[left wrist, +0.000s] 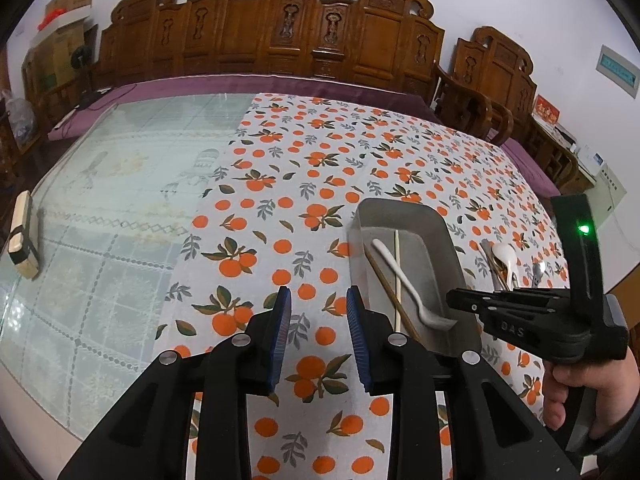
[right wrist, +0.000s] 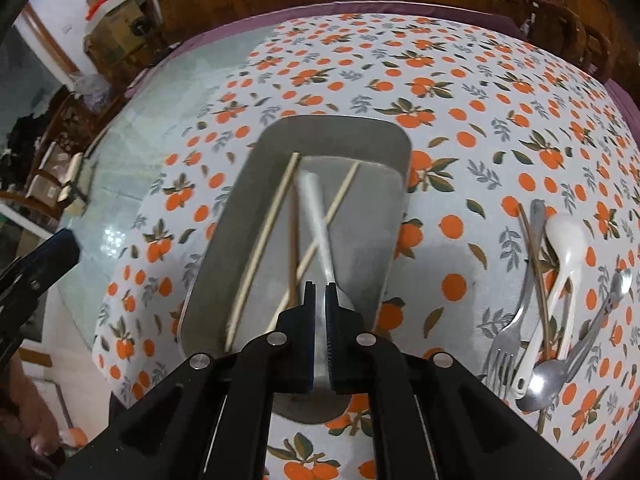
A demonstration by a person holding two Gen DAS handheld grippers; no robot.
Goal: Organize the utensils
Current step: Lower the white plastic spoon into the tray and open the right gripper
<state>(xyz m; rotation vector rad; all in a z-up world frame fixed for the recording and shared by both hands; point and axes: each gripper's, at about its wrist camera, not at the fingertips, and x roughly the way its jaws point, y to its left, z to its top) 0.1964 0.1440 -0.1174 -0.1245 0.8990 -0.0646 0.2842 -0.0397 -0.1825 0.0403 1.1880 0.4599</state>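
A glass-topped table [left wrist: 100, 184] fills the scene, its right part covered by a white cloth printed with oranges and green leaves [left wrist: 304, 168]. At the far left edge of the glass lies a small pale wooden block wrapped with dark bands [left wrist: 23, 236].

Nearer the middle, the left gripper [left wrist: 319, 320] hovers over the printed cloth with its two blue-padded jaws standing apart and nothing between them.

Just to its right sits a grey rectangular metal tray [right wrist: 224, 276]. Inside the tray lie pale wooden chopsticks [right wrist: 264, 240], crossed over one another, and one darker brown chopstick [right wrist: 294, 248]. In the left wrist view a white plastic spoon [left wrist: 400, 280] also rests in the tray.

The right gripper [right wrist: 319, 292] is over the near end of the tray, its jaws clenched around the bowl end of a silver metal spoon [right wrist: 318, 216], whose handle points away over the tray's floor. A person's hand [left wrist: 580, 396] grips that tool's handle at the near right.

Further right, on the cloth and well apart from the tray, lies a loose heap of utensils: a silver metal fork [right wrist: 520, 300], a thin brown chopstick [right wrist: 536, 272], a white ceramic soup spoon [right wrist: 560, 272] and two more silver spoons [right wrist: 552, 380], overlapping each other.

Carved dark wooden chairs [left wrist: 280, 28] stand along the table's far side.
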